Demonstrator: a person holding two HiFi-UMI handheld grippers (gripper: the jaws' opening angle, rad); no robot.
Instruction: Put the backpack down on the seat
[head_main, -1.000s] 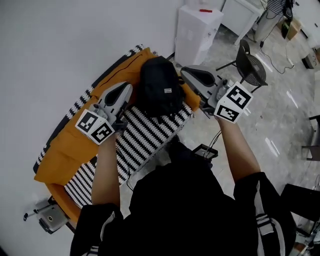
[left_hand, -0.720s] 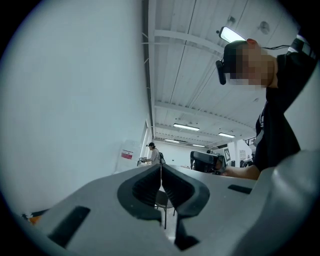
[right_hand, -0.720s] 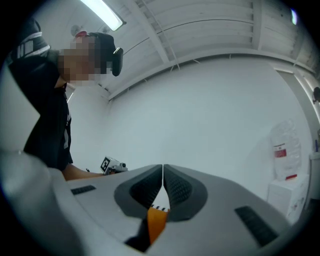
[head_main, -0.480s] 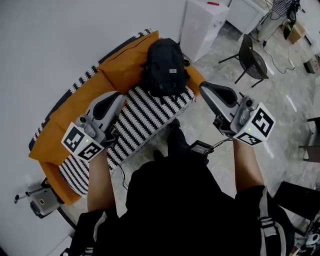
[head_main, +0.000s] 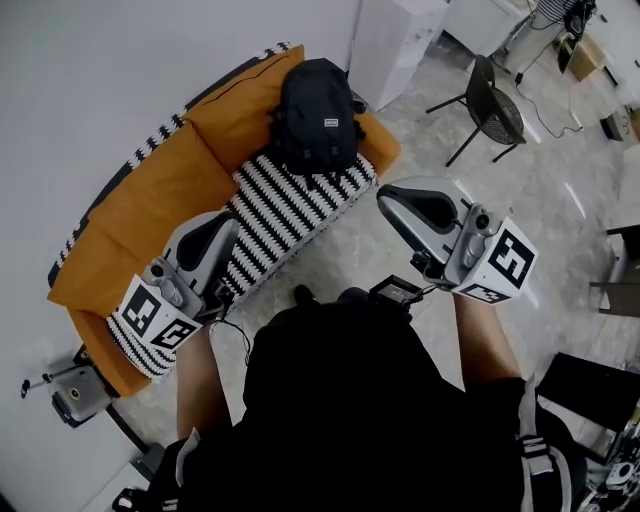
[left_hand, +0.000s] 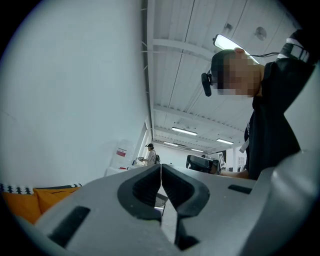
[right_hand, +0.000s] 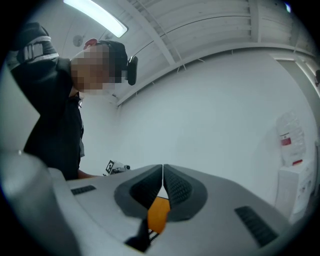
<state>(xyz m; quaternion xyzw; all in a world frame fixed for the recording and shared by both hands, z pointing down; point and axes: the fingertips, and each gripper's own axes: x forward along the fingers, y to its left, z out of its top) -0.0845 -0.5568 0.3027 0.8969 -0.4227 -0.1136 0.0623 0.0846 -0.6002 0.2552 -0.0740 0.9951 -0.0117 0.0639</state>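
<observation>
The black backpack (head_main: 316, 113) stands upright on the striped seat (head_main: 290, 205) of the orange sofa (head_main: 150, 195), leaning on the back cushion at its right end. Both grippers are well clear of it, held close to the person's body. My left gripper (head_main: 218, 226) hovers over the seat's front edge, jaws shut and empty. My right gripper (head_main: 398, 197) is over the floor to the right of the sofa, also shut with nothing held. In the left gripper view (left_hand: 161, 170) and right gripper view (right_hand: 163, 172) the pads meet, pointing up at wall and ceiling.
A white cabinet (head_main: 388, 35) stands beyond the sofa's right end. A black fan on a stand (head_main: 492, 103) is on the marble floor at the right. A small wheeled device (head_main: 70, 390) sits by the sofa's near-left corner. A cable box (head_main: 397, 293) hangs near the person's waist.
Both grippers have drawn back from the backpack toward the person, left down-left and right down-right. The backpack stays on the seat; the person has stepped away from the sofa.
</observation>
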